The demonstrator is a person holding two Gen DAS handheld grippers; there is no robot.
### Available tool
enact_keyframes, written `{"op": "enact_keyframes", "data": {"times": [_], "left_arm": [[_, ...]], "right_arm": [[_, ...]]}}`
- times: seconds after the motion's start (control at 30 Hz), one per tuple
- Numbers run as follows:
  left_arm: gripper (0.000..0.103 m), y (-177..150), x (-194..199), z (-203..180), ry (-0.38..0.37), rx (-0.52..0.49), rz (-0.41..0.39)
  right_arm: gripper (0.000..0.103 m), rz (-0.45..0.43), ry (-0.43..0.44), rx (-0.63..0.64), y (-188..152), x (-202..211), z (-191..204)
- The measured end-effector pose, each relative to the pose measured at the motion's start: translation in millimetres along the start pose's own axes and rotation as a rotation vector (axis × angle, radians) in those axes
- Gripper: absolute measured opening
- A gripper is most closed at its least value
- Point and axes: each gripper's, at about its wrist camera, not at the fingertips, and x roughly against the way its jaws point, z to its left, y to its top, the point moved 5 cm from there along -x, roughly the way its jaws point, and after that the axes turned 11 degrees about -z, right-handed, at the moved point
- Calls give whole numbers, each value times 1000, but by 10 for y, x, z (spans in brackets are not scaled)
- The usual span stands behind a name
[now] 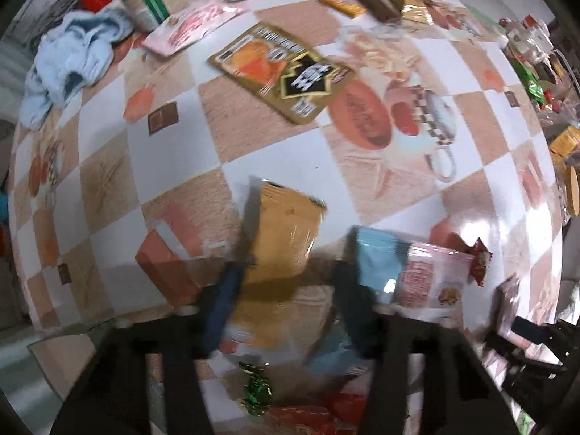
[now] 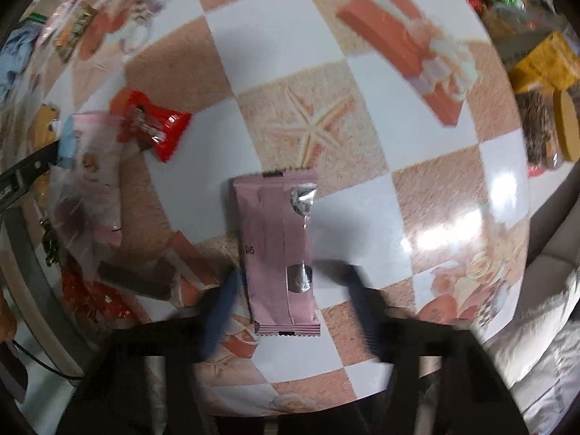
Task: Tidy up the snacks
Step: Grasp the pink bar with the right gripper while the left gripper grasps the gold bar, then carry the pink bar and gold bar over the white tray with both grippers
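A pink snack packet [image 2: 279, 253] lies lengthwise between the fingers of the right gripper [image 2: 290, 282], at about six o'clock from the middle of the right wrist view; the blurred left finger [image 2: 224, 301] sits just at the packet's left edge, while the right finger [image 2: 362, 301] stands clear of its right edge with bare cloth between, so the jaws are partly drawn in around the packet, and whether either pad presses on it cannot be told. In the left wrist view a tan packet [image 1: 286, 232] stands between the fingers of the left gripper [image 1: 293, 282], near six o'clock, its left edge against the left finger [image 1: 232, 290]; the right finger [image 1: 348, 297] is blurred and overlaps a blue-and-pink packet [image 1: 409, 275] at about five o'clock, so a firm pinch cannot be confirmed. Everything rests on a checkered tablecloth [image 1: 174, 137] printed with food pictures. A red wrapped candy [image 2: 152, 123] lies at ten o'clock from the pink packet. A gold-and-black packet [image 1: 282, 72] lies at twelve o'clock from the tan one, a green foil candy [image 1: 257, 395] at six o'clock, and a crumpled light blue cloth [image 1: 72, 61] at ten o'clock near the table's edge.
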Motion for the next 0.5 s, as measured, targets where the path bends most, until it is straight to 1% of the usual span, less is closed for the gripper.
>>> {"op": "enact_keyframes", "data": {"times": [0.03,0.07,0.13,0.17,0.4,0.5], "left_arm": [[27,-2,8,-35,-1,-4,-1],[27,-7,22,-62,6,-8,6],[26,-27,58,-86,19,-9,8],[26,-46,103,-91,9,3,2],[26,-232,565,21,-45,95,-46],[26,-376,763,80,-62,131,-65]], "right_arm": [[31,-5,-2,11,2,33,5],[31,2,10,12,-7,46,8],[27,2,45,3,-20,88,9],[26,0,61,-2,-22,120,10],[26,-20,98,11,58,446,3],[26,-27,113,17,79,629,-64]]}}
